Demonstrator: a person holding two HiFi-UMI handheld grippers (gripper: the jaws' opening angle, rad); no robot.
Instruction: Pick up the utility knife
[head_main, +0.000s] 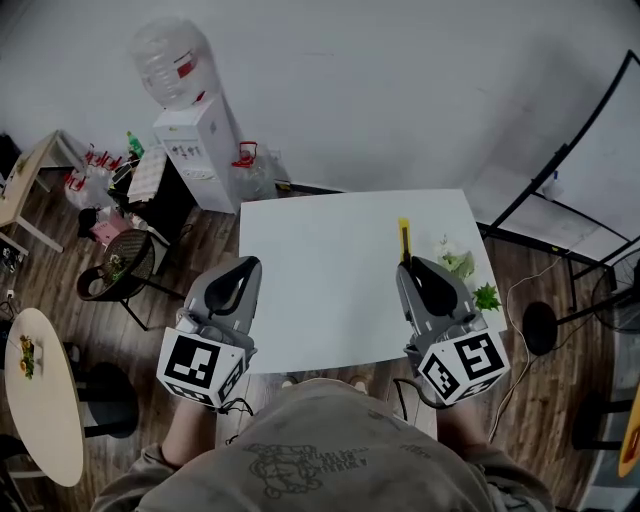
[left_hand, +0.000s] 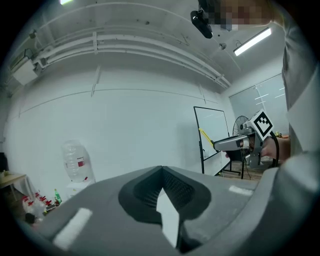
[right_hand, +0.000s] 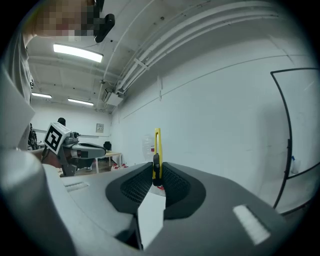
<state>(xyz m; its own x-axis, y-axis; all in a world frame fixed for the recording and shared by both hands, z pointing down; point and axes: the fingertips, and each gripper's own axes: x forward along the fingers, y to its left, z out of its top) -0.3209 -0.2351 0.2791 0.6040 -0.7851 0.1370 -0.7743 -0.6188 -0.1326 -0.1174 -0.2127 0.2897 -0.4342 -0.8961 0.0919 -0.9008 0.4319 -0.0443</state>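
Grip comes first: the right hand-held gripper (right_hand: 156, 172) is clenched on the slim yellow utility knife with a black slider (right_hand: 157, 149). Its ribbed pads pinch the black part near one end, and the long yellow body juts forward past the tips, standing on its narrow edge. With so much of the tool beyond the pinch, the hold looks prone to pivoting, so the squeeze should be firm and even, and the wrist level with no quick rolls. From the head view the utility knife (head_main: 404, 238) sits over the far right part of the white rectangular counter (head_main: 320, 290). It seems to be clear of the surface, since the right gripper view shows only room behind it. Any further lift is best made straight up and slowly, pointing the free end away from the green leafy sprigs (head_main: 466, 270) near the counter's right edge. The left hand-held gripper (left_hand: 161, 170) is closed on nothing, off at the counter's left side, and need not come nearer.
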